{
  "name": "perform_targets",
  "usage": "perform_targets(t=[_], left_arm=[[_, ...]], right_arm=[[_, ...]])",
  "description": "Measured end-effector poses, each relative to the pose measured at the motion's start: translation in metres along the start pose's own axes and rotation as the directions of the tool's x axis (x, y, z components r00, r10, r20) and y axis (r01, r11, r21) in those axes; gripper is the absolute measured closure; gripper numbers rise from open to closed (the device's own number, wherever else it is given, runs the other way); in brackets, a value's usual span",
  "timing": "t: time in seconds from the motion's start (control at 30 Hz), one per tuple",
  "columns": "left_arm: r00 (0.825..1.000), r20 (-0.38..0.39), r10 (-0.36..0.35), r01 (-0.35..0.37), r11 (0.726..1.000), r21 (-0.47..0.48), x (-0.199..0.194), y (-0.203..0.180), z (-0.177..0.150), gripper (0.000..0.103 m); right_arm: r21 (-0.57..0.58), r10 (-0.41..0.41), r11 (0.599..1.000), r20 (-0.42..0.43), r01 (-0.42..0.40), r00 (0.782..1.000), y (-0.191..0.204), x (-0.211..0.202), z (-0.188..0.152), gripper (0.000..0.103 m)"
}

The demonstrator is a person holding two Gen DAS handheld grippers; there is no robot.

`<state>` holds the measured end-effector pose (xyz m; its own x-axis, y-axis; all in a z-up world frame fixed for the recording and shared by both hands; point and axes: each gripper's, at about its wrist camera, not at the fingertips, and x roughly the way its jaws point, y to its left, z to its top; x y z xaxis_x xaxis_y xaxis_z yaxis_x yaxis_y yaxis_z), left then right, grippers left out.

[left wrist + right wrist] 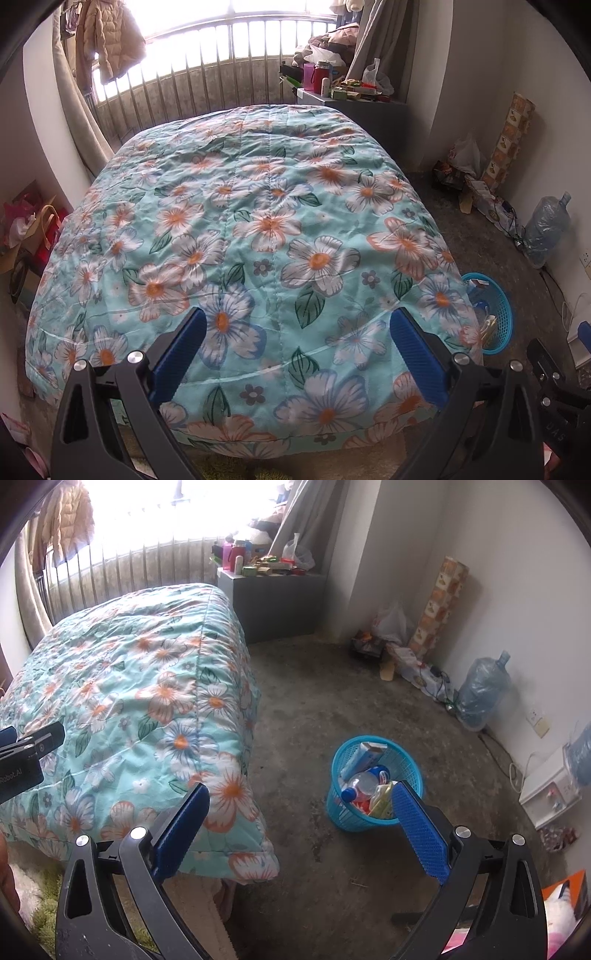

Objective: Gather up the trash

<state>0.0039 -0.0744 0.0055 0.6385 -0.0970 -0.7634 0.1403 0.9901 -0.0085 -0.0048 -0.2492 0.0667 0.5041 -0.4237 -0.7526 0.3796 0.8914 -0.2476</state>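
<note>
teal floral quilt (258, 229) under left gripper (297, 341), jaws spread wide, nothing held. right gripper (301, 818) likewise released, empty, above concrete floor (314, 686). blue mesh bin (373, 818) on floor beside bed corner, holding bottles and wrappers (364, 775). water jug (482, 694) against wall.

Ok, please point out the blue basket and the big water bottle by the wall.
blue basket (341, 753), right wrist view, on its left rim.
water bottle (480, 690), right wrist view, on its plastic-wrapped body.
</note>
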Motion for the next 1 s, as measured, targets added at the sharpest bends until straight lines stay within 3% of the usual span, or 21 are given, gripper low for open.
perform_targets(t=[1.0], left_arm=[[1.000,-0.003,0.002,-0.002,1.000,-0.014,-0.0013,0.0054,0.0007,0.006]], right_arm=[[-0.017,0.000,1.000,0.014,0.000,1.000,0.0032,-0.0059,0.0034,0.008]])
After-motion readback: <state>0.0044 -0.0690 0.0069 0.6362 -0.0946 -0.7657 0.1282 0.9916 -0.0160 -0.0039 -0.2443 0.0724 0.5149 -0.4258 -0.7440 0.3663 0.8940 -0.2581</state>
